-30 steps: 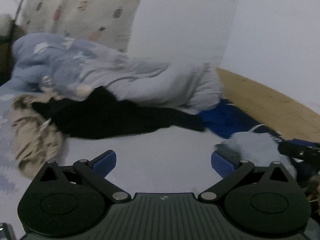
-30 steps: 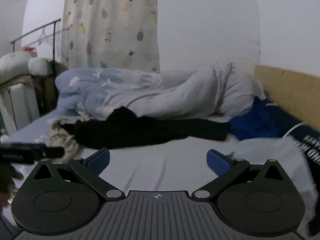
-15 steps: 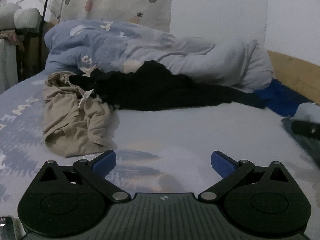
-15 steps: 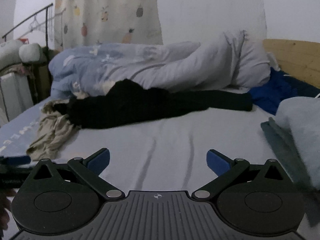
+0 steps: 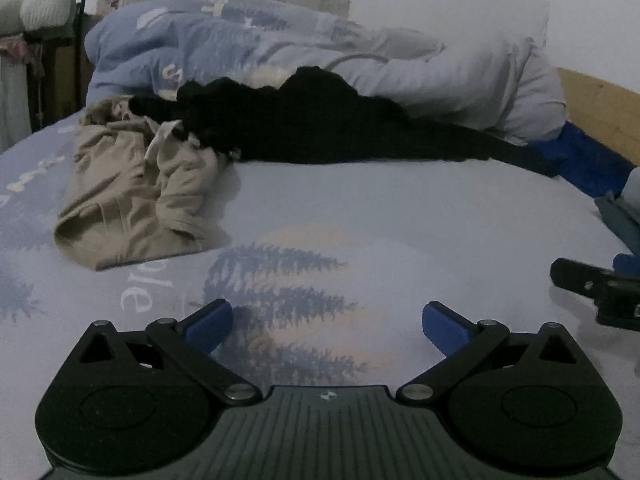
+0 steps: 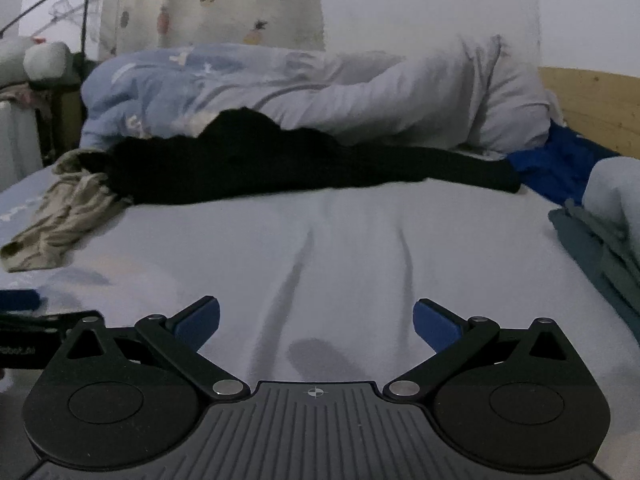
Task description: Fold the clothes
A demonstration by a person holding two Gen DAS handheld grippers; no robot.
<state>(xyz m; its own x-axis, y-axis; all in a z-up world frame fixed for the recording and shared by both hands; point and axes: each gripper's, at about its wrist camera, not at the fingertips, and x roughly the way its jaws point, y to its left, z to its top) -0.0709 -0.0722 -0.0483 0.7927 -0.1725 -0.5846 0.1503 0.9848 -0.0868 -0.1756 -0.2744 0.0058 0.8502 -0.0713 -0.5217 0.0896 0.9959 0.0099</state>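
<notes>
Both views are sitting lower and closer to the bed sheet than a second ago, so the reach for the next garment seems to be starting. The left hand-held gripper (image 5: 327, 322) and the right hand-held gripper (image 6: 316, 320) are hovering with fingers spread wide, carrying nothing, over the pale tree-printed bed sheet (image 5: 360, 208). Two loose garments are lying ahead: one crumpled beige cotton garment (image 5: 132, 196) at left, touching one long black knitted garment (image 5: 340, 132) stretched before the rumpled light-blue duvet (image 6: 320, 84). One folded grey stack (image 6: 596, 240), perhaps finished work, is resting at right.
</notes>
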